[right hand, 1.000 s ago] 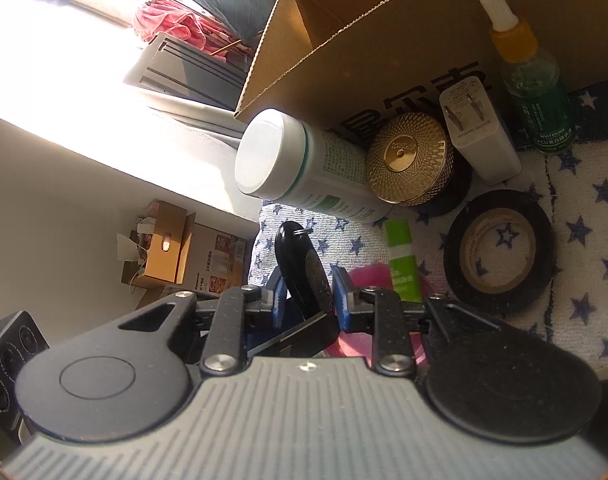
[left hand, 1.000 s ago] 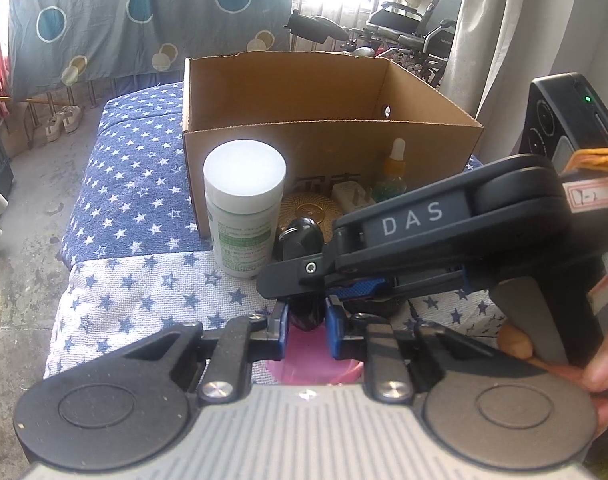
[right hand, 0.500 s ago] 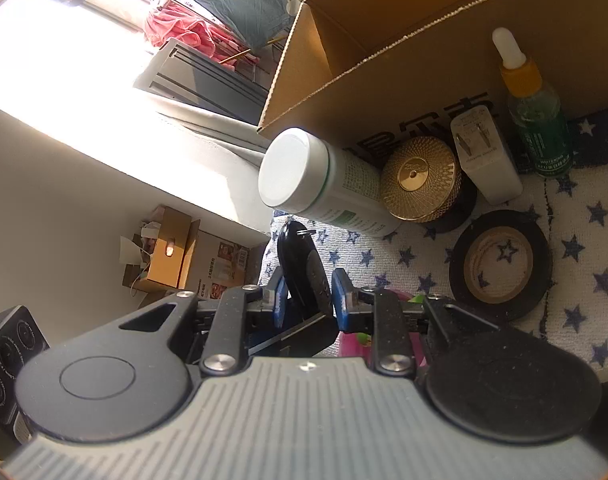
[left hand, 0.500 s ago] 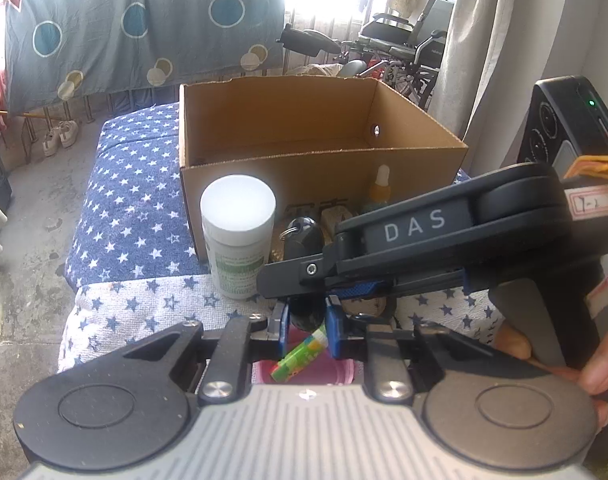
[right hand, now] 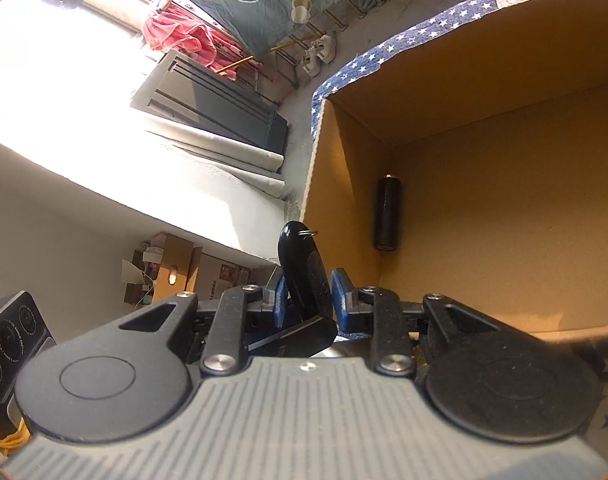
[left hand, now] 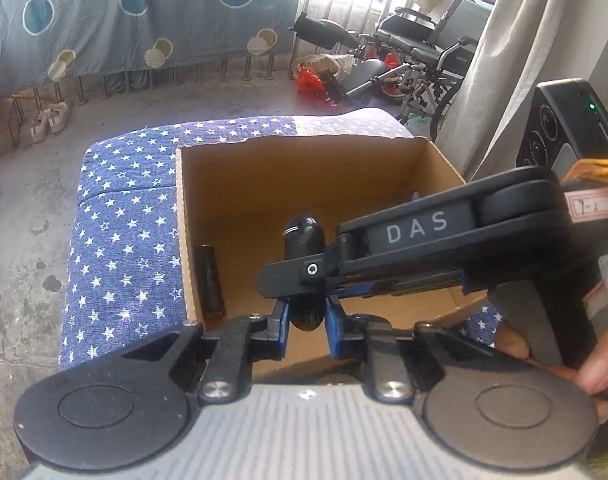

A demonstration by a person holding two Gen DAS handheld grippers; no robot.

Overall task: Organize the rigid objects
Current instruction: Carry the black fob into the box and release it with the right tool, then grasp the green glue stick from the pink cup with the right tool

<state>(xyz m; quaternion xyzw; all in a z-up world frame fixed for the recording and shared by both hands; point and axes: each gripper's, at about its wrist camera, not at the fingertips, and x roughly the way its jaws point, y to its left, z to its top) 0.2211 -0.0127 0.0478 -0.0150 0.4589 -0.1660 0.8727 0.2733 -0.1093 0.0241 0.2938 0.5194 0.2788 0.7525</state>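
A black key fob point(left hand: 304, 240) with a small metal ring hangs over the open cardboard box point(left hand: 182, 220). My left gripper point(left hand: 307, 316) is shut on its lower end. My right gripper point(left hand: 300, 276) reaches in from the right and crosses in front, also clamped on the fob. In the right wrist view the key fob point(right hand: 300, 256) stands up between the blue pads of the right gripper point(right hand: 305, 304), with the box point(right hand: 463, 80) just beyond. A black cylinder point(left hand: 211, 284) lies on the box floor against the left wall, and that cylinder point(right hand: 387, 212) shows in the right wrist view too.
The box sits on a blue star-patterned cloth point(left hand: 120, 240). A person's hand point(left hand: 595, 372) grips the right gripper's handle. A black device point(left hand: 563, 128) stands at the right by a curtain. Wheelchairs point(left hand: 423, 52) and shoes point(left hand: 48, 118) are on the floor beyond.
Both grippers have risen and moved forward with the fob, from the cloth in front of the box to over its opening. The white bottle, tape and other items have dropped out of view.
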